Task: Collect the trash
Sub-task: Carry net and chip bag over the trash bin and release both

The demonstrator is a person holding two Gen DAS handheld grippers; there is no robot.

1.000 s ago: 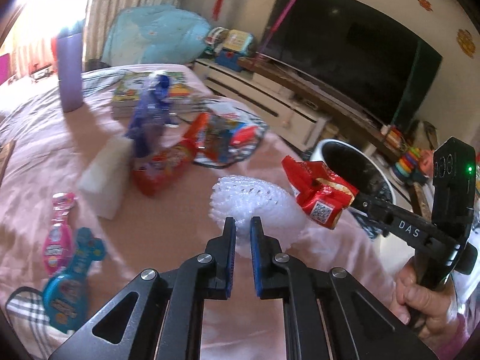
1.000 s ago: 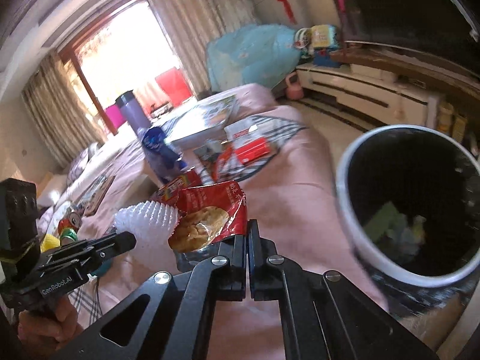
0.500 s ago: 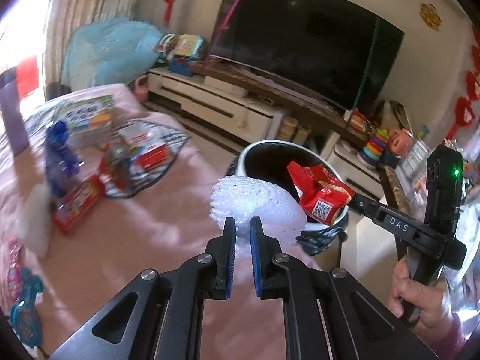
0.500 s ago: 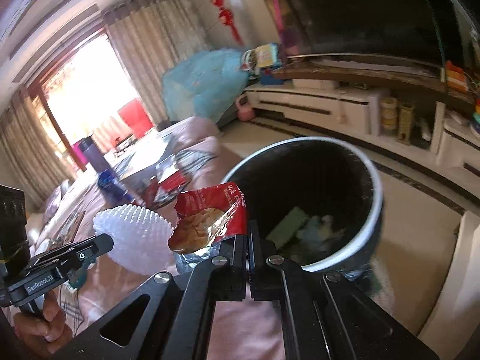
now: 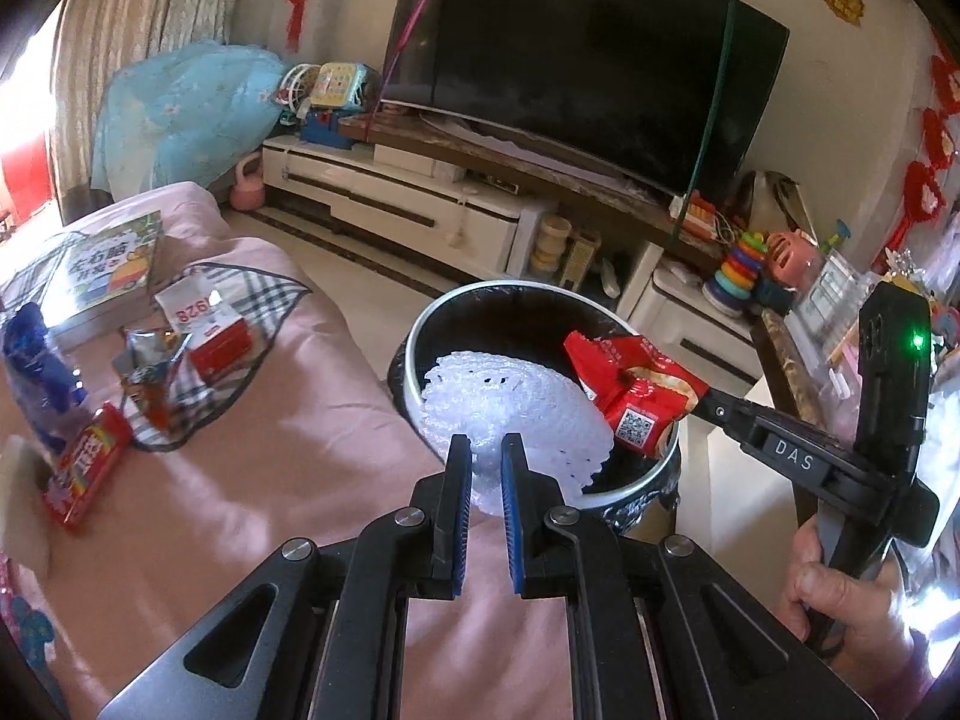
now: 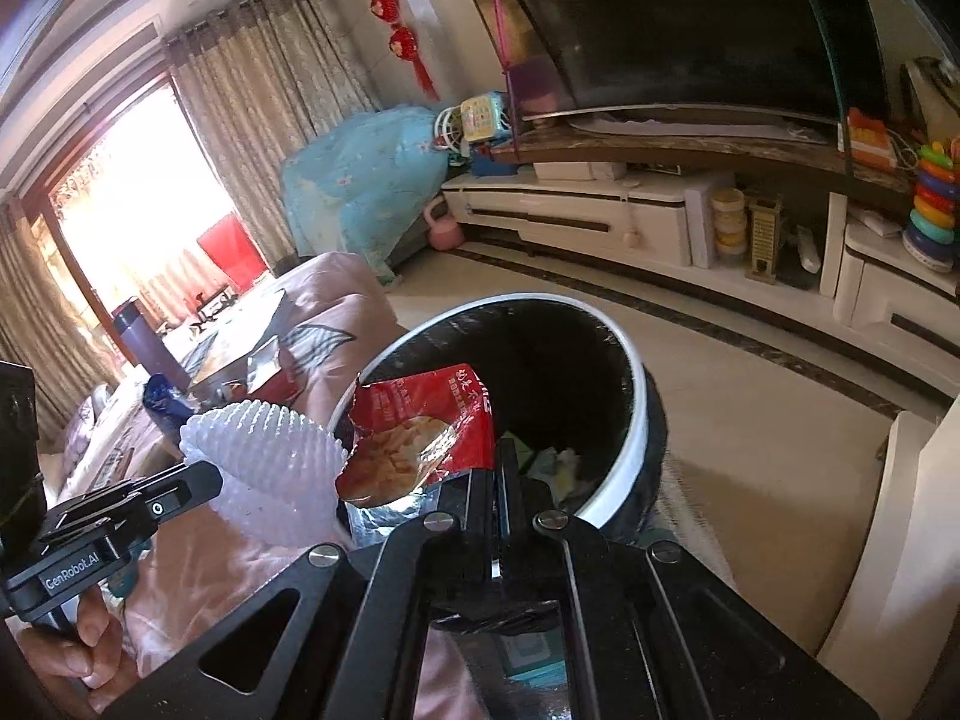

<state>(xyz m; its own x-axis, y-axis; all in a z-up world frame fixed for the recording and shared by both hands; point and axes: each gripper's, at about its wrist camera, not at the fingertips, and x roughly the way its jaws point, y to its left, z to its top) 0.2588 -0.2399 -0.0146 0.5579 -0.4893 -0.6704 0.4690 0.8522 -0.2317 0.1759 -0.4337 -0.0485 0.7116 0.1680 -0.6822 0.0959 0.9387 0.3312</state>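
Two pieces of trash poised over the white-rimmed bin (image 5: 414, 330): the left gripper (image 5: 485, 456), jaws nearly shut, pinches a white foam fruit net (image 5: 510, 402), and the right gripper (image 6: 497, 480), fully closed, clamps a torn red snack wrapper (image 6: 420, 426), both held above the bin's near rim, evidently so release drops them inside. The bin stands on the floor just right of the pink-covered table (image 5: 240, 480), which bears further wrappers; a television (image 5: 588, 60) on a low cabinet occupies the far wall.

Right gripper (image 6: 497, 480) clamped on red snack wrapper (image 6: 420, 438), held over near rim of black bin (image 6: 630, 420). To its left, left gripper (image 6: 204, 480) pinching white foam net (image 6: 264, 468).
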